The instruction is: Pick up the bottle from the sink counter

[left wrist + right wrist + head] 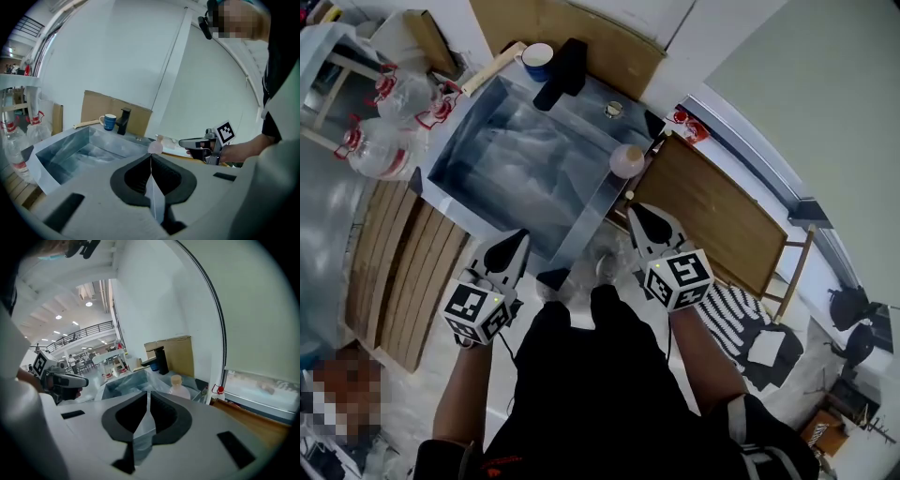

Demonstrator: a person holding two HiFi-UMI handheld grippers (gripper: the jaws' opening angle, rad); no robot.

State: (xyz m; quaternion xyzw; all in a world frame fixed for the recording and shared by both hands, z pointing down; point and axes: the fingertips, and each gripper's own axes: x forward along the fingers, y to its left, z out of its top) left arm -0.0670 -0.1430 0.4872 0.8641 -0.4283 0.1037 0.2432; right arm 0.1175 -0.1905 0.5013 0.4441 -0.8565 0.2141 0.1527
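Bottle [627,160] upright on sink counter [586,220] rim, twelve o'clock of right gripper [642,220], apart; jaws there pressed together, empty; left gripper [517,242] at eight o'clock of bottle, likewise closed, gripping nothing.

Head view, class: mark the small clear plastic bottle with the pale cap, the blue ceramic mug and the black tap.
small clear plastic bottle with the pale cap [626,159], head view, on its cap.
blue ceramic mug [535,70], head view, on its outer wall.
black tap [564,67], head view, on its body.
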